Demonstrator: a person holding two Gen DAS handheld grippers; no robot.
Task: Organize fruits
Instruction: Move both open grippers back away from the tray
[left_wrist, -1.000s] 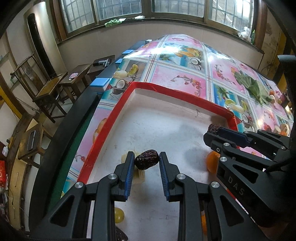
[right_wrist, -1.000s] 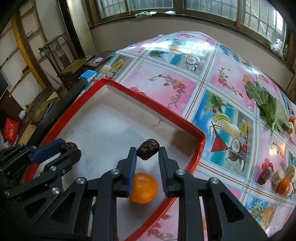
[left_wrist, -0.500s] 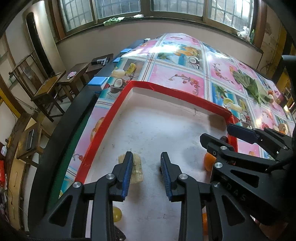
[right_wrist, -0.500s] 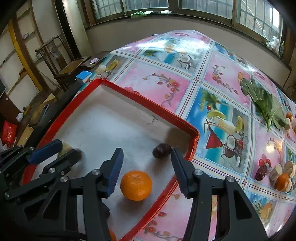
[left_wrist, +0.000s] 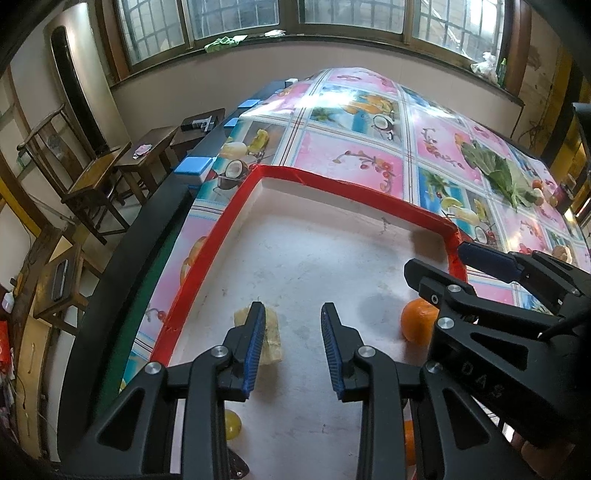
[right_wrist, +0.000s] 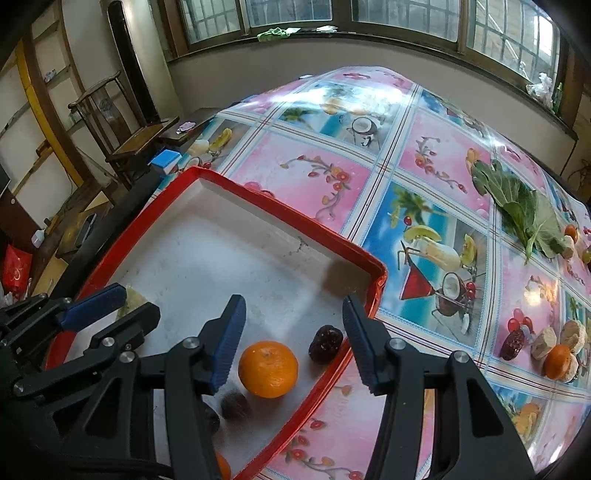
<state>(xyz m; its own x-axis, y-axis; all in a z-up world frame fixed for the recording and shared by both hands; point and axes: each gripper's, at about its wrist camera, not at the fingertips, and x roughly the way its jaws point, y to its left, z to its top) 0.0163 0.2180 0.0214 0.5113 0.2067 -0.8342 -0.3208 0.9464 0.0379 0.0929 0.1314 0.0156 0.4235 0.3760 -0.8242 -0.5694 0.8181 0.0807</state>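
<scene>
Right gripper (right_wrist: 293, 338), jaws just opened wide and empty, hovers over the red-rimmed tray (right_wrist: 291, 218); the dried date (right_wrist: 325, 342) lies below, nearer its right finger; left gripper (left_wrist: 291, 339) narrow, empty

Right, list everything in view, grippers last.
Red-rimmed white tray: one, near table edge.
Round orange mandarin: one, in tray between right fingers.
Dark red wrinkled date: one, in tray beside the mandarin.
Pale yellowish fruit slice: one, in tray behind left finger.
Small yellow-green fruit: one, near tray edge.
Green leafy vegetable: one, far right on fruit-print plastic tablecloth.
Fruit cluster: several pieces, brown, beige, orange, right side of tablecloth.
Wooden chair: one, brown, beside table.
Left gripper: black, blue pads, open, empty.
Right gripper: black, blue pads, open.
</scene>
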